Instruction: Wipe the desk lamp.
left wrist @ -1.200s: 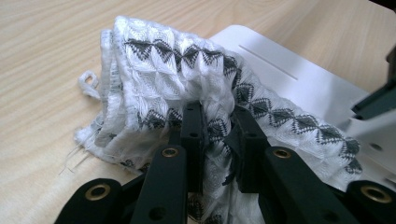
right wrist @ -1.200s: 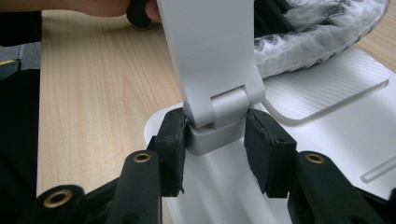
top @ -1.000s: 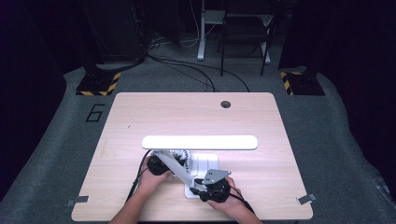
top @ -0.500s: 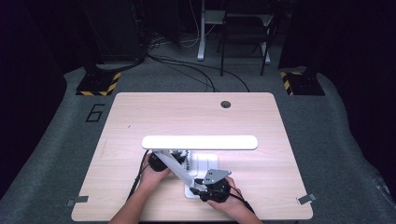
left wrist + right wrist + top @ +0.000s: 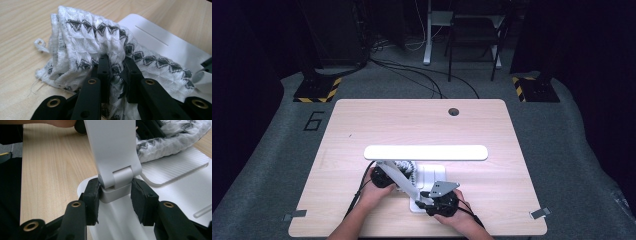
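both forearms reach in side by side. left gripper has its jaws pinched nearly together; right gripper, just beside it, holds its jaws partly apart.

Only readable sign: a dark number "6" marked on the grey floor, just off the surface's far left corner.

Light wood table: white desk lamp base standing, patterned white cloth beside.
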A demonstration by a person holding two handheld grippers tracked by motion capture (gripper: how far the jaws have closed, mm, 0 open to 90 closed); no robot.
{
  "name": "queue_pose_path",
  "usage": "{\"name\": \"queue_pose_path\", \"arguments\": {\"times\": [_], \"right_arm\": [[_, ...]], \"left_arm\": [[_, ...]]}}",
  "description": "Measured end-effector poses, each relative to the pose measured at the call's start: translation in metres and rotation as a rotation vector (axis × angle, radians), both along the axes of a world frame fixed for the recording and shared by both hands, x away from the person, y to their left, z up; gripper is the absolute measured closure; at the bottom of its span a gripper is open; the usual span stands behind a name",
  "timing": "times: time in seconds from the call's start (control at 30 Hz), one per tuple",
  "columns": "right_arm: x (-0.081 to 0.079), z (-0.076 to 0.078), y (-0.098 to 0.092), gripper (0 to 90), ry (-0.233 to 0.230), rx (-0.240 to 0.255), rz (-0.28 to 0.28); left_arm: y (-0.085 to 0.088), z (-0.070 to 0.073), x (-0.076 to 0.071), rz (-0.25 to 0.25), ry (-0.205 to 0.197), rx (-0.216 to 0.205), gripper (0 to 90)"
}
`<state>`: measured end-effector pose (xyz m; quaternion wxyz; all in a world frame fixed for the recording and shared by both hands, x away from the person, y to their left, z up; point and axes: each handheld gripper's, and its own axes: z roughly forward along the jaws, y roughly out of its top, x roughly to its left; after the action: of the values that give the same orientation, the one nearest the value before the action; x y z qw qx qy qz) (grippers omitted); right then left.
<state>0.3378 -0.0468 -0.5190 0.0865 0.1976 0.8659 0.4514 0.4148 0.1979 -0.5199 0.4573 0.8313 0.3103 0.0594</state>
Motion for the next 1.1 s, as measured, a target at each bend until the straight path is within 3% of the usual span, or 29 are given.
{"name": "queue_pose_path", "arguments": {"times": [0.57, 0.6, 0.77, 0.93, 1.1], "right_arm": [[0.000, 0.000, 0.000, 59.2, 0.002, 0.002, 0.000], [0.000, 0.000, 0.000, 59.2, 0.001, 0.001, 0.001], [0.000, 0.000, 0.000, 59.2, 0.000, 0.000, 0.002], [-0.001, 0.000, 0.000, 59.2, 0.014, 0.006, -0.003], [0.000, 0.000, -0.001, 59.2, 0.015, 0.005, 0.010]], "left_arm": [[0.002, 0.000, -0.021, -0.047, 0.010, 0.004, 78.2], [0.002, -0.001, -0.020, -0.033, 0.015, -0.010, 78.2], [0.001, 0.000, -0.013, -0.011, 0.002, 0.000, 78.2], [-0.001, -0.002, -0.001, 0.048, 0.008, -0.029, 78.2], [-0.002, -0.002, 0.008, 0.073, 0.003, -0.024, 78.2]]}}
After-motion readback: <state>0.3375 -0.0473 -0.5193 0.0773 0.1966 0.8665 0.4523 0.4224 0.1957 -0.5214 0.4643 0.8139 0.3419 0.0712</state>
